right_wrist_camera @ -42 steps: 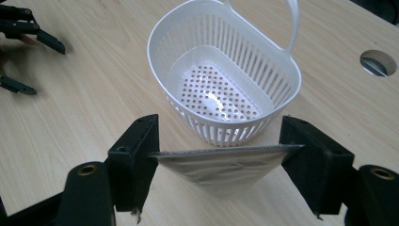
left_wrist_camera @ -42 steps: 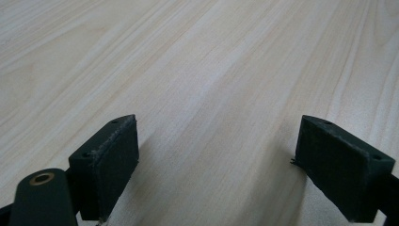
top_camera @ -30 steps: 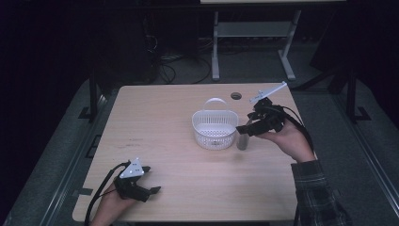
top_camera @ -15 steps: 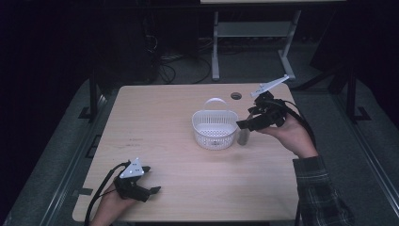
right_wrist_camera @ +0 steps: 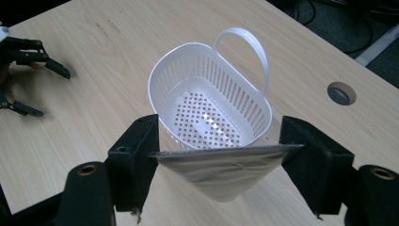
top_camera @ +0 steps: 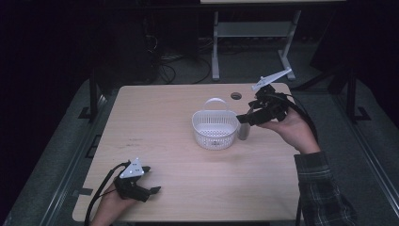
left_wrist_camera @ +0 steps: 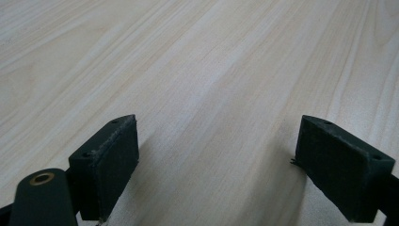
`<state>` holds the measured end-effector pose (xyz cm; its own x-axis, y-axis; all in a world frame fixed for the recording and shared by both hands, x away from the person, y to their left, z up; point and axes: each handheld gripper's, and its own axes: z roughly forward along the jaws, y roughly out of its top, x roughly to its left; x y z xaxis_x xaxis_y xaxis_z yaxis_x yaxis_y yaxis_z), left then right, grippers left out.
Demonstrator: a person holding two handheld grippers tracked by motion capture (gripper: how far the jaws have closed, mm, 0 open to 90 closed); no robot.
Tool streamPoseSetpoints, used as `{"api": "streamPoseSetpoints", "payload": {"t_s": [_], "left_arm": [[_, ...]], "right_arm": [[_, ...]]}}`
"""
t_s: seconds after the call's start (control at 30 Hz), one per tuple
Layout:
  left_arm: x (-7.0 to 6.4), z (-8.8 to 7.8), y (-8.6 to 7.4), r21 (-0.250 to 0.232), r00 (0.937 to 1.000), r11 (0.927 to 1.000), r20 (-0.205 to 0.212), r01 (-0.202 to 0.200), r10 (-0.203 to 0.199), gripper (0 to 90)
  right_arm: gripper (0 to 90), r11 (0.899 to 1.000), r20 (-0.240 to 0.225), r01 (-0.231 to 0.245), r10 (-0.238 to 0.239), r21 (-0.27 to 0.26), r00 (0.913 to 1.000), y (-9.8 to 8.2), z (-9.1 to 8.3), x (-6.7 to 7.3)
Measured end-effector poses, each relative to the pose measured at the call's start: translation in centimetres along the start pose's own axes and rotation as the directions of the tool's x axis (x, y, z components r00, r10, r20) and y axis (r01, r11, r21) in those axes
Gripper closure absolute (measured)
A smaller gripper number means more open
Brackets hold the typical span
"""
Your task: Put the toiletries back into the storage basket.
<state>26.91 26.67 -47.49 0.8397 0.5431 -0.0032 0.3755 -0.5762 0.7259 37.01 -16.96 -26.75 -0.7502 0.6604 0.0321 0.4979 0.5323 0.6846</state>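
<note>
You're working in what looks like a lab: a bare wooden table (top_camera: 164, 122) on grey floor, loose cables (top_camera: 171, 70) at upper centre, a white metal stand (top_camera: 216, 42) behind, and darkness around.

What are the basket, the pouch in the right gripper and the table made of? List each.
Basket: white plastic, probably; moulded slats, perforated floor, glossy.
Pouch: silvery foil or plastic film, apparently; shiny, creased, sealed top edge.
Table: pale wood-grain surface, matte, perhaps laminate.
</note>
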Motion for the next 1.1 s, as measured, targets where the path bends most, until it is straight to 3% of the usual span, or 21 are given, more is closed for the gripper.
{"api": "streamPoseSetpoints", "payload": {"t_s": [0.63,1.1], "left_arm": [[0.0,0.0,0.0,0.000,1.0000,1.0000,0.000,0.000,0.000,12.9],[0.0,0.0,0.0,0.000,1.0000,1.0000,0.001,0.002,-0.002,12.9]], "right_arm": [[30.1,1.000,0.017,0.016,-0.016,-0.026,0.9997,2.2,-1.4,-0.1],[30.1,0.999,0.011,0.039,-0.038,-0.032,0.9992,4.6,-1.0,0.3]]}}
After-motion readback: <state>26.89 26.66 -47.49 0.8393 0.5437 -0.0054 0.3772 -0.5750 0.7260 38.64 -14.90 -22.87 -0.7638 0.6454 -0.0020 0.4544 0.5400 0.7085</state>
